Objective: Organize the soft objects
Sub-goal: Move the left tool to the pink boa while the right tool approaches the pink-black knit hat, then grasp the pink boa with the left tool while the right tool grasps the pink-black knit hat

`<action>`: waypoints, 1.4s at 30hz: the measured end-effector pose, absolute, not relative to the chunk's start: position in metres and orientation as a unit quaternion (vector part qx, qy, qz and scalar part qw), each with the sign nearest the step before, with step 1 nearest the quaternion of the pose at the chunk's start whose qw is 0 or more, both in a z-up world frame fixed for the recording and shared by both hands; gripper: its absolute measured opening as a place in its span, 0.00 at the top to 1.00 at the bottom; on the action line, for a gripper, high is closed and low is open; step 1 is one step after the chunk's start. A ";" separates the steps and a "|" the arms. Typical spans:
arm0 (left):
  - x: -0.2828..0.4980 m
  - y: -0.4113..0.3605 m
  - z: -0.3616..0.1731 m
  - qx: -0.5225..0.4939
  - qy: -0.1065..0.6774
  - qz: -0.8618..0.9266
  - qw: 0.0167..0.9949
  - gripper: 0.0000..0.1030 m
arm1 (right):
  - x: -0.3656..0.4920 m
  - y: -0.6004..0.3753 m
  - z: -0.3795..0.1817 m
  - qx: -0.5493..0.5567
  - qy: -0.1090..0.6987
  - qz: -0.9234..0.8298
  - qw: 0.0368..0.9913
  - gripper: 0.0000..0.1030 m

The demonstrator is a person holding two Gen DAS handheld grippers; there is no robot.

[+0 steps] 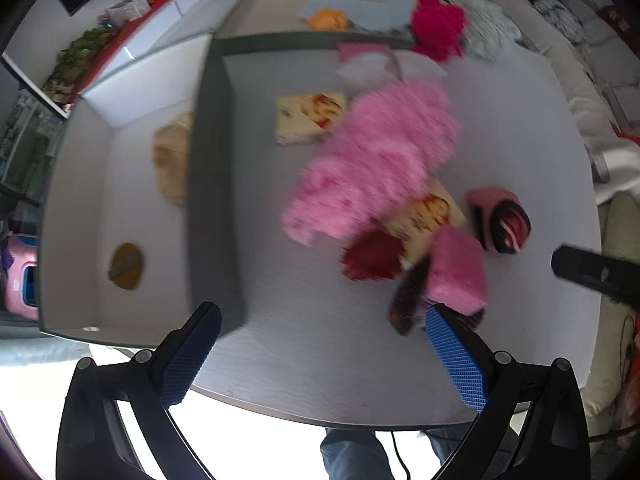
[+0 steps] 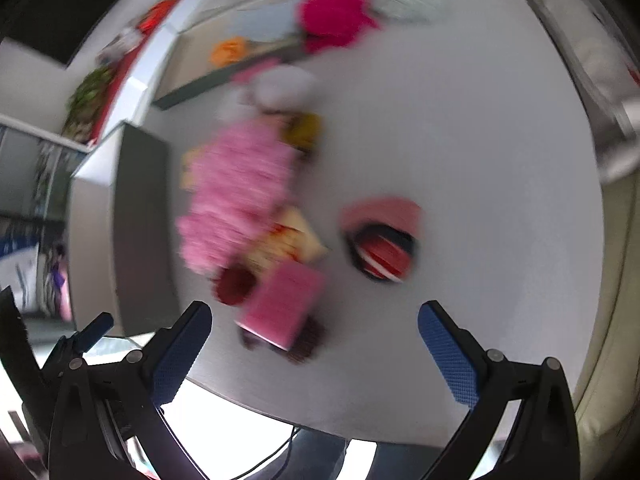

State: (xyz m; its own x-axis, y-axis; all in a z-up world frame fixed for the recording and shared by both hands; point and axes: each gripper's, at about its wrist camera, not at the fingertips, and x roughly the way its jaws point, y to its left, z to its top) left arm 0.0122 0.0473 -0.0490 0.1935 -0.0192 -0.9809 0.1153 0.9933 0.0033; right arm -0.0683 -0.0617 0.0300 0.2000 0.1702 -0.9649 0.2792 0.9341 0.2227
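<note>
Two hand-held grippers hover wide open and empty over a grey table (image 1: pixel 520 120) strewn with soft things.

A tall grey box (image 1: pixel 120 184) with a dark rim stands along the table's left side, a tan cloth (image 1: pixel 172 160) and a brown disc (image 1: pixel 127 266) inside it; a second box (image 1: pixel 272 16) behind holds an orange item (image 1: pixel 328 19), with a magenta fluffy toy (image 1: pixel 438 26) at its corner. The big pink fluffy piece (image 1: pixel 376 164) lies mid-table across printed cream packets (image 1: pixel 310 118), with a dark red item (image 1: pixel 374 258) and a pink sponge block (image 1: pixel 456 270) at its near end. The left gripper (image 1: pixel 320 344) has the block just ahead of its right finger. The right gripper (image 2: pixel 316 340) sees the block (image 2: pixel 286 306) just ahead between its spread fingers, and a rolled pink-and-red sock (image 2: pixel 382 240) further off, apart from the pile. Both views are motion-blurred.
</note>
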 end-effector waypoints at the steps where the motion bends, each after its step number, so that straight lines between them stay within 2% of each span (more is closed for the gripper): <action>1: 0.012 0.043 -0.052 0.038 0.637 -0.044 0.769 0.00 | -0.075 -0.070 0.025 0.186 0.635 -0.044 0.749 0.00; 10: 0.054 0.027 -0.048 0.047 0.622 -0.028 0.781 0.00 | -0.107 -0.106 -0.006 0.248 0.649 -0.083 0.715 0.00; 17: 0.101 0.004 -0.057 0.101 0.608 -0.029 0.787 0.00 | -0.102 -0.097 -0.021 0.254 0.658 -0.069 0.705 0.00; 26: 0.124 -0.011 -0.089 0.119 0.625 -0.044 0.770 0.00 | -0.056 -0.106 -0.030 0.216 0.655 -0.111 0.716 0.00; 37: 0.136 -0.011 -0.128 0.124 0.653 -0.036 0.747 0.00 | -0.013 -0.099 -0.074 0.157 0.700 -0.120 0.686 0.00; 42: 0.141 -0.016 -0.137 0.141 0.653 -0.031 0.744 0.00 | -0.006 -0.096 -0.084 0.136 0.706 -0.111 0.686 0.05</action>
